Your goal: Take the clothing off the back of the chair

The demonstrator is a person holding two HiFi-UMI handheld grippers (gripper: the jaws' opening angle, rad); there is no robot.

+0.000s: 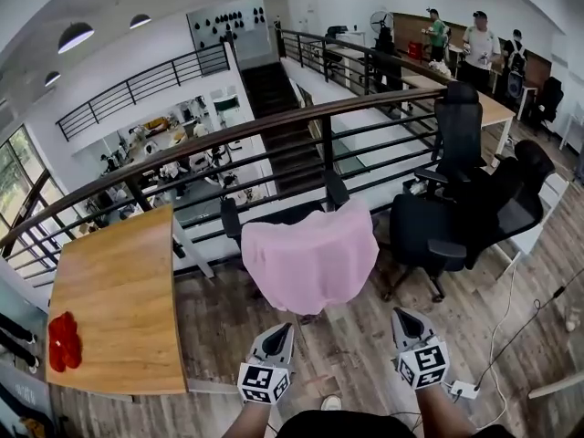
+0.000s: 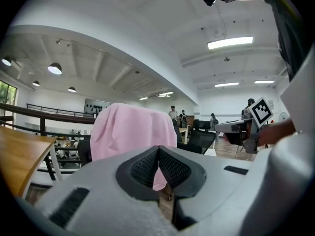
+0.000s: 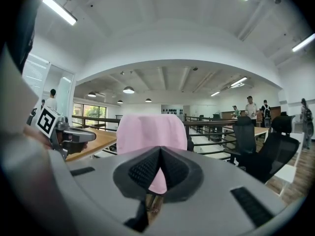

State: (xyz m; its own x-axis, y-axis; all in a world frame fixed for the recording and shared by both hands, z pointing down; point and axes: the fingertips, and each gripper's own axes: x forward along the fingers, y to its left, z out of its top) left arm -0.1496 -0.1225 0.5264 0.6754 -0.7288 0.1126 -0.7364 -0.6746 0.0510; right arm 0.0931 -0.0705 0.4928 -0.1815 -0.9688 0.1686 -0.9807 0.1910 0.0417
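Note:
A pink garment (image 1: pixel 310 258) hangs over the back of a black chair (image 1: pixel 230 219) at the middle of the head view, hiding most of the chair. My left gripper (image 1: pixel 283 328) is short of the garment's lower left and my right gripper (image 1: pixel 400 316) short of its lower right. Both are shut with nothing in them and clear of the cloth. In the left gripper view the garment (image 2: pixel 130 132) rises just past the shut left gripper (image 2: pixel 158 149). The right gripper view shows the garment (image 3: pixel 150 132) beyond the shut right gripper (image 3: pixel 160 149).
A wooden table (image 1: pixel 119 299) with a red object (image 1: pixel 62 340) stands at the left. Black office chairs (image 1: pixel 456 208) crowd the right. A railing (image 1: pixel 274 126) runs behind the chair. A cable and power strip (image 1: pixel 465 389) lie on the floor at the right. People (image 1: pixel 479 44) stand far back.

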